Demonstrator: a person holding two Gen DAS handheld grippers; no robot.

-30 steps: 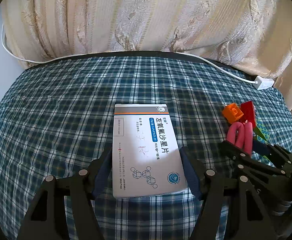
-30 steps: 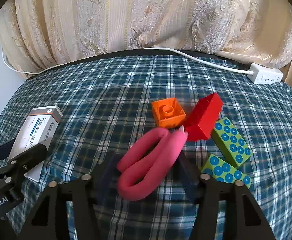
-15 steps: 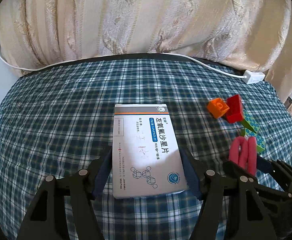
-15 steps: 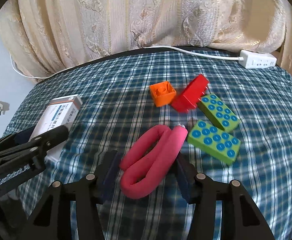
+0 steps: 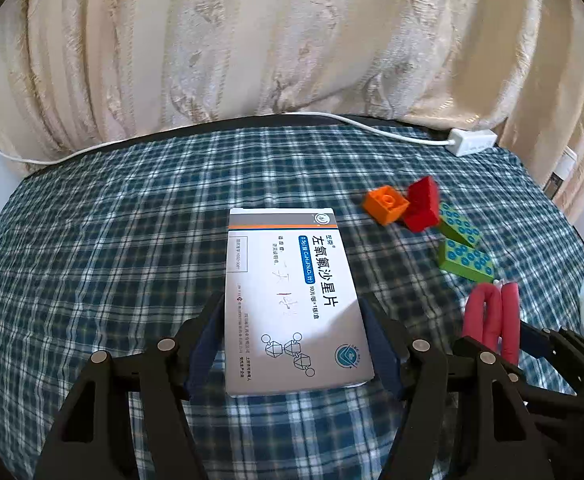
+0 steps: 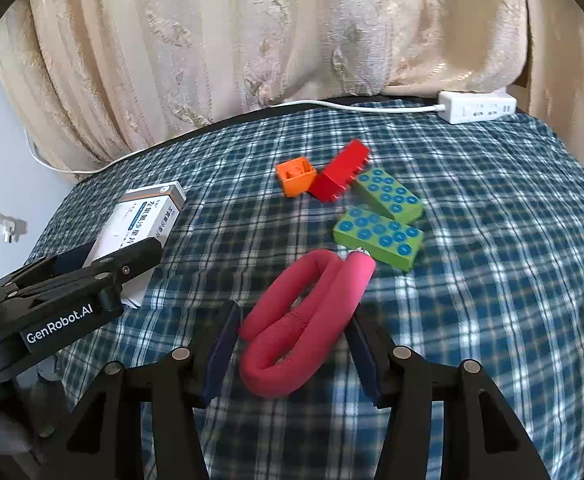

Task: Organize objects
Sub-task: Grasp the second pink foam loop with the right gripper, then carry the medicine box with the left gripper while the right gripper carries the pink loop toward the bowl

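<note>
The left tool (image 5: pixel 293 344) was clamped on the white box (image 5: pixel 292 300), which stuck out ahead of it. The right tool (image 6: pixel 292 350) squeezed the pink foam roll (image 6: pixel 303 316), with the toy blocks (image 6: pixel 377 236) lying just beyond it on the checked cloth (image 6: pixel 491 280).

**Bright toys on blue plaid**

Blue-and-white plaid tablecloth (image 6: pixel 491 280). White medicine box (image 5: pixel 292 304) with an orange stripe. Pink foam roller (image 6: pixel 303 320). Orange brick (image 6: pixel 295 176), red brick (image 6: pixel 337 178), two green bricks (image 6: pixel 379 236) with blue studs. Cream patterned curtain (image 6: pixel 292 48).
</note>
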